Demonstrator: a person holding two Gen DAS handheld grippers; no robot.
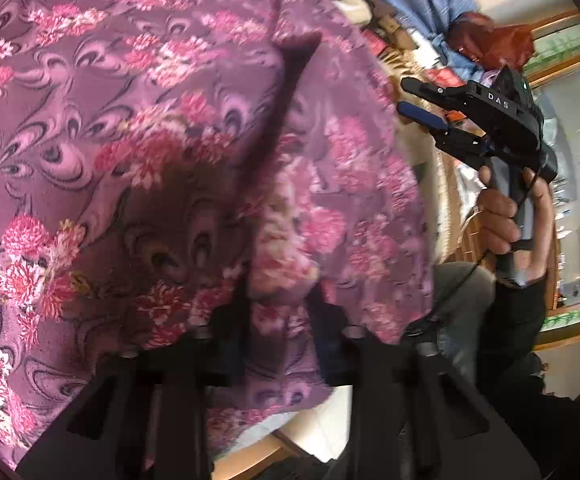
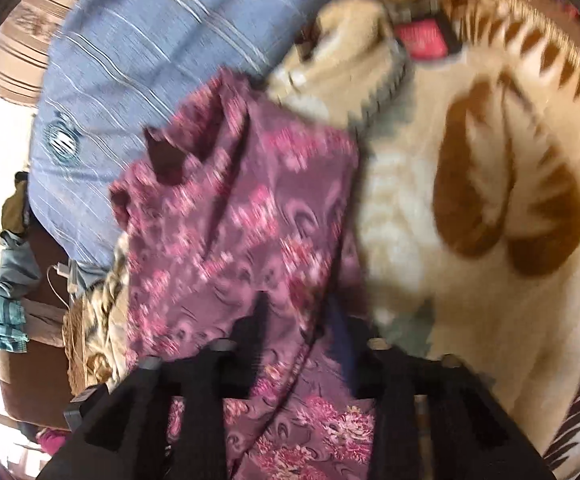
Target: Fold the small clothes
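The purple garment with pink flowers (image 1: 149, 120) fills most of the left wrist view, raised close to the camera. A fold of it hangs between the fingers of my left gripper (image 1: 279, 304), which stand apart and do not pinch it. My right gripper (image 1: 404, 96), held by a hand (image 1: 498, 216), is just beyond the cloth's right edge, with a clear gap between its fingers. In the blurred right wrist view the same garment (image 2: 241, 208) runs down between the open fingers of the right gripper (image 2: 302, 320).
A cream blanket with brown patterns (image 2: 470, 200) covers the bed under and to the right of the garment. A blue striped cloth (image 2: 149, 40) lies behind it, and a red item (image 2: 422, 38) sits at the far edge. More clothes hang at the left (image 2: 5, 320).
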